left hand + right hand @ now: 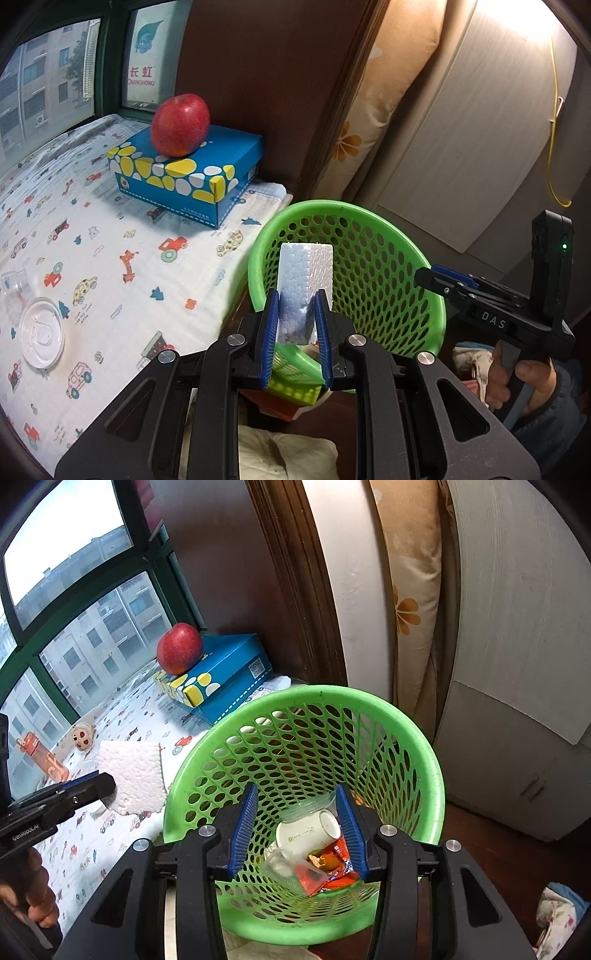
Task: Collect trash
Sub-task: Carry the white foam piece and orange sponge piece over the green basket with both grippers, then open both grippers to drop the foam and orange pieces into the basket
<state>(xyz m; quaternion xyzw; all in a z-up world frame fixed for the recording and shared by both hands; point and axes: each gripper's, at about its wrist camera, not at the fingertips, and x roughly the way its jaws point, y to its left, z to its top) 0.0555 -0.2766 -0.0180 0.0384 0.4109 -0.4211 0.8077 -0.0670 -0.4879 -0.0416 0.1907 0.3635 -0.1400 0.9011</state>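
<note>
My left gripper point(295, 314) is shut on a white styrofoam block point(304, 277) and holds it upright at the near rim of the green mesh basket point(369, 258). In the right wrist view the same block point(131, 775) sits in the left gripper point(101, 784) just left of the basket point(314, 738). My right gripper point(297, 825) is open and empty above the basket's mouth. Inside the basket lie a white paper cup point(306, 834), a clear plastic cup point(284, 867) and orange wrappers point(332, 864). A clear plastic lid point(40, 332) lies on the printed cloth point(110, 258).
A red apple point(180, 123) rests on a blue patterned box point(192, 166) at the back by the window. An orange bottle point(44, 758) and a small toy point(83, 736) lie on the cloth. A wooden frame and a cabinet stand behind the basket.
</note>
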